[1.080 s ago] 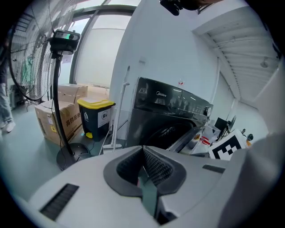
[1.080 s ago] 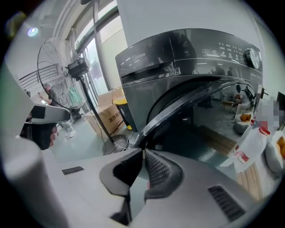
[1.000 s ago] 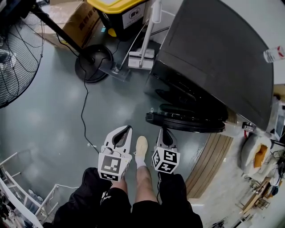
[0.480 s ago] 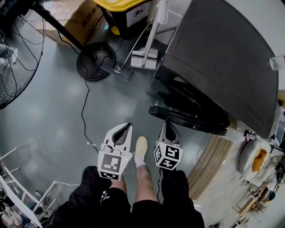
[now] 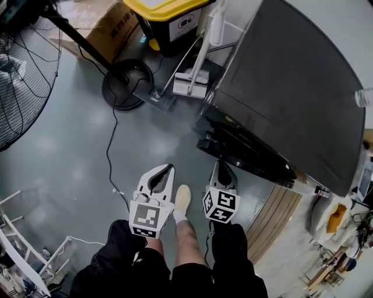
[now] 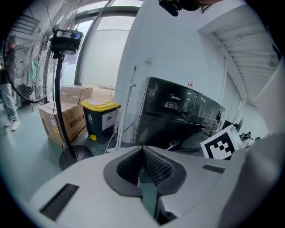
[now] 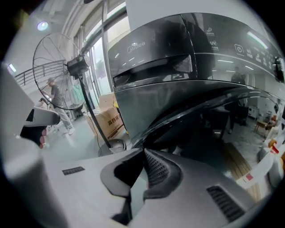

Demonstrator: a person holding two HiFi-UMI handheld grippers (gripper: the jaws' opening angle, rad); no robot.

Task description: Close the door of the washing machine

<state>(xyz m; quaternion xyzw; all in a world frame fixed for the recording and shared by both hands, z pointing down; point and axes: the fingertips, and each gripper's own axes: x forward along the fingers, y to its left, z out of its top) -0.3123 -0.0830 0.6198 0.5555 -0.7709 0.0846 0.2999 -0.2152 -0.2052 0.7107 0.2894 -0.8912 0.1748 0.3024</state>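
Note:
The dark grey washing machine [image 5: 291, 87] stands at the upper right, and its round door [image 5: 245, 152] hangs open, swung out low over the floor. My right gripper [image 5: 222, 163] is shut and empty, its tip just short of the door's rim. In the right gripper view the door [image 7: 191, 111] arcs close above the right gripper [image 7: 144, 152]. My left gripper [image 5: 169, 168] is also shut with nothing in it, further left over bare floor. The left gripper view shows the left gripper [image 6: 143, 149] pointing at the machine [image 6: 178, 111].
A fan's round base [image 5: 126, 83] and its cable [image 5: 109, 157] lie on the floor to the left. Behind are a yellow-lidded bin [image 5: 169, 17], a cardboard box [image 5: 108, 29] and a mop [image 5: 189, 81]. A wooden platform [image 5: 274, 215] lies right. The person's shoe [image 5: 182, 198] sits between the grippers.
Both grippers have edged forward across the floor toward the machine, the right one closer under the door's rim. Both stay shut.

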